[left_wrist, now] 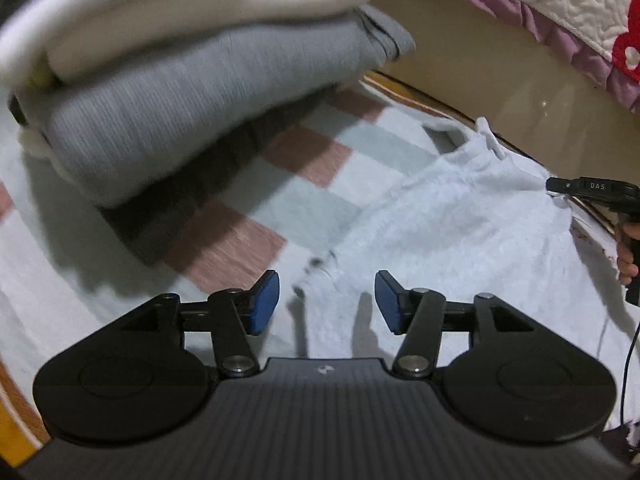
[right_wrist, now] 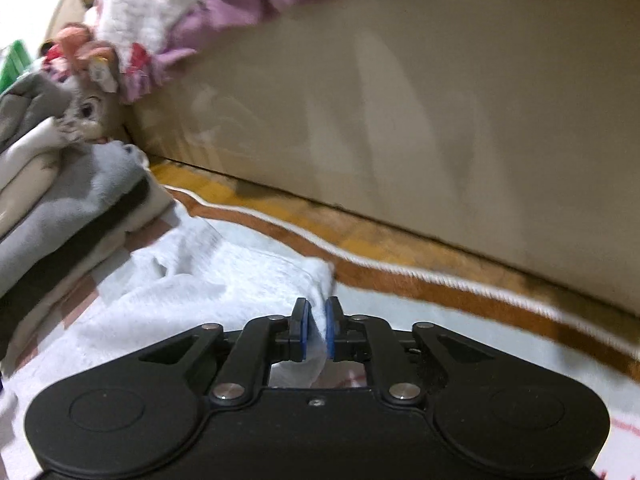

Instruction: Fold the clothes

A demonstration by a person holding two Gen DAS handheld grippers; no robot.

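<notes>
While the white garment (left_wrist: pixel 460 216) is spread flat on the checked blanket (left_wrist: pixel 280 184), one of its corners is pinched between the blue pads of the right tongs (right_wrist: pixel 316 330), which are clamped on the cloth. The left tongs (left_wrist: pixel 327 304) are held just above the near edge of the same garment, with the fingers well apart and nothing between them. A stack of folded clothes (left_wrist: pixel 180 80), grey below and cream and white above, is seen on the blanket to the left of the garment. Behind the blanket a beige panel (right_wrist: pixel 400 120) is visible, and a quilt with a purple frill (left_wrist: pixel 560 28) hangs over its top. At the right edge of the left view, part of a hand (left_wrist: pixel 628 252) on a black handle is seen.
</notes>
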